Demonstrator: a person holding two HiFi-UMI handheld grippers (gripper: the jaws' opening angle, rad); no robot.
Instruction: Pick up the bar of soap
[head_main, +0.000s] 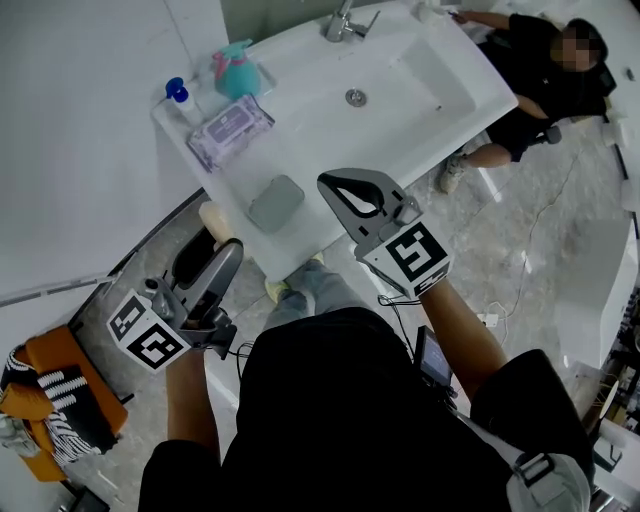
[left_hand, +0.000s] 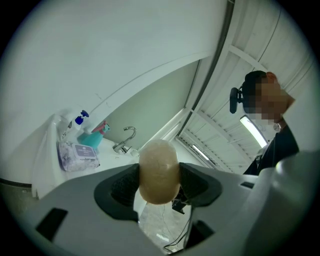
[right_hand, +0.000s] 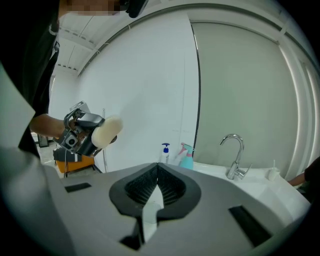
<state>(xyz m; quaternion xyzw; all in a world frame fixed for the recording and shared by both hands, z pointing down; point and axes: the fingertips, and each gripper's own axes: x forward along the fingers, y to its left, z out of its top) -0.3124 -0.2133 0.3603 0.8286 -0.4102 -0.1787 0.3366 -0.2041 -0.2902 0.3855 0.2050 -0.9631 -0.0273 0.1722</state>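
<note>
Clamping the soap (left_hand: 159, 170) in the left gripper (head_main: 222, 250), low beside the sink (head_main: 400, 90); hovering the right gripper (right_hand: 157, 175), jaws together and empty, above its rim; soap half hidden from overhead.

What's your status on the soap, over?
Left gripper shut on bar of soap, held clear of sink. Right gripper shut, empty. Nothing blocking.

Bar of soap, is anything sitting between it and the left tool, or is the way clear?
Nothing visible stands between them. The bar of soap is already clamped directly between the jaws of the left tool, gripped on both sides. The right tool is shut on nothing.
</note>
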